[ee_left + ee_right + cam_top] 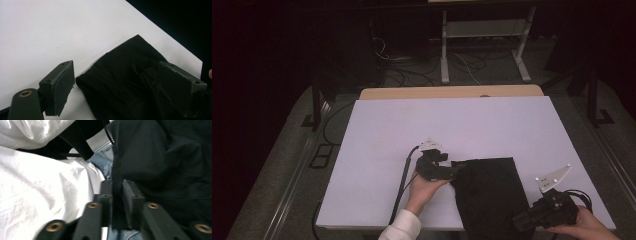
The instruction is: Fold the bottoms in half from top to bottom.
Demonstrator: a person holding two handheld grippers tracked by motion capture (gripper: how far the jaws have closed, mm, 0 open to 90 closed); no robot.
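A folded black cloth [489, 195] lies at the front of the white table [412, 130], right of the middle. My left gripper [458, 169] is at the cloth's far left corner, pointing right. In the left gripper view the left gripper [116, 65] is wide open: one finger [61, 86] is over the bare table and the other rests on the black cloth [120, 80]. My right gripper [518, 225] is at the cloth's near right edge. In the right gripper view the right gripper [117, 185] has a hanging fold of the black cloth [162, 157] pinched in its narrow gap.
A white sleeve [404, 227] comes in at the bottom edge. The right gripper view looks past the table's front at white fabric [37, 195] and blue jeans [102, 163]. A wooden board edge [452, 92] runs behind the table, with a white stand [444, 55] and cables on the floor beyond.
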